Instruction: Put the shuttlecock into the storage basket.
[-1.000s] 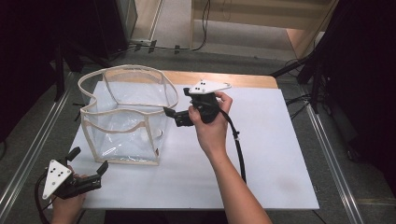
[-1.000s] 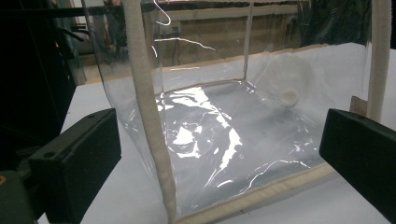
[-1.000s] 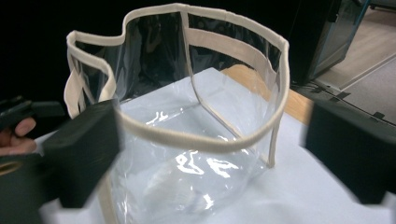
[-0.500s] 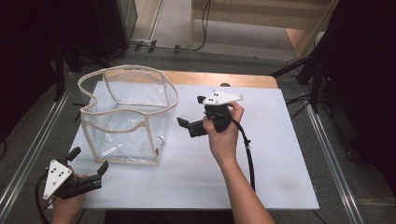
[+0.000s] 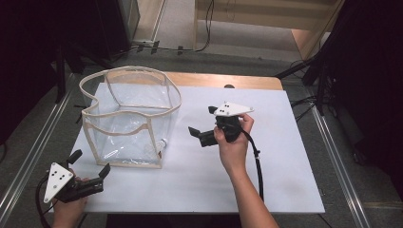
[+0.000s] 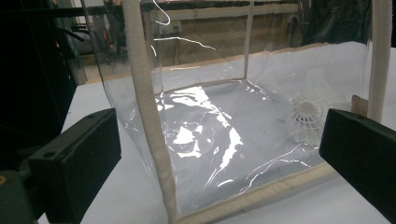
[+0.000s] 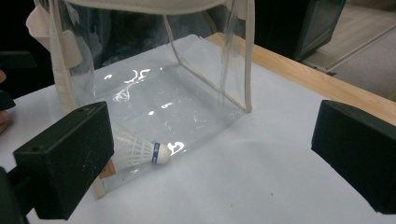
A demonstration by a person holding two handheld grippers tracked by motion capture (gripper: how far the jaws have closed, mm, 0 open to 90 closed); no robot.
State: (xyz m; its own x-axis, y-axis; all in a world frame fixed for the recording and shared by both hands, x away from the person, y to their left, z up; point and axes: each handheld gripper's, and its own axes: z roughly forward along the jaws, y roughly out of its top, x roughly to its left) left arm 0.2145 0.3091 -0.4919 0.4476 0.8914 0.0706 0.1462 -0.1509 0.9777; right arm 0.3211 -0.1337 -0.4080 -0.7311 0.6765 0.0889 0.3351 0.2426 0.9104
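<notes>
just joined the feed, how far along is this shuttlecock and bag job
Done: the shuttlecock lies inside the clear bag, at its bottom corner. In hand: nothing; right gripper and left gripper are open, apart from the bag. Left: nothing obvious, perhaps more items or closing it.

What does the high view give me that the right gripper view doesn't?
High view alone: both grippers, left gripper at the table's near left corner, right gripper held apart from the bag, and the bag's open rim. Right gripper view alone: the shuttlecock's blue band and its feathers, lying on the bag's floor by the seam. Both: the clear bag, the shuttlecock inside, the right gripper's jaws open.
</notes>
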